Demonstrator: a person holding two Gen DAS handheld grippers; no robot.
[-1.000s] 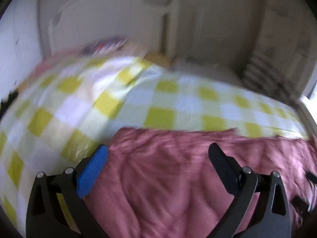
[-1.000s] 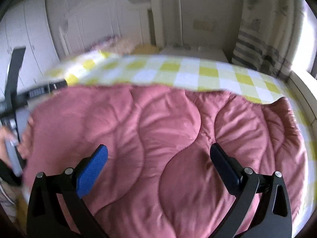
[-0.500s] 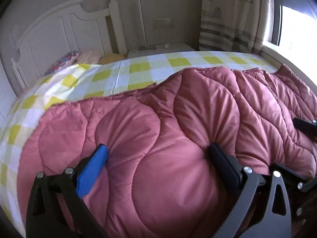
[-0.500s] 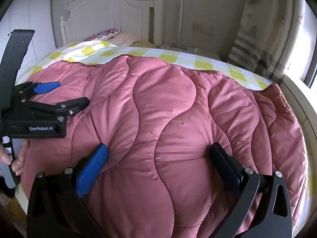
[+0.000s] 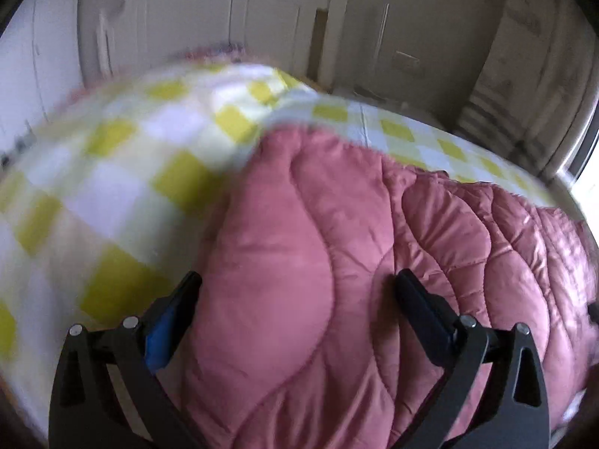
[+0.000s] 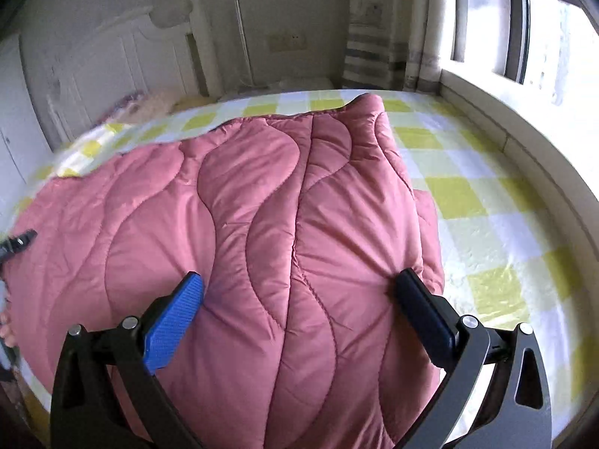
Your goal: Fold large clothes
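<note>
On the bed (image 6: 486,194) lies the pink quilt (image 6: 262,205), its long axis crosswise. Both jaws gape: the left hand-held gripper (image 5: 297,299) straddles its left edge, the right hand-held gripper (image 6: 297,299) its right, each about equally near.

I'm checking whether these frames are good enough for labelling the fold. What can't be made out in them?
- Near edge of the pink quilted comforter: cut off by the bottom of both wrist views, behind the claws.
- Yellow-and-white checked bedsheet: motion-blurred in the left wrist view.
- Left claw: wide apart over the comforter; contact unclear.
- Right claw: likewise.
- Items at the white headboard: blurred and too small in both views.
</note>
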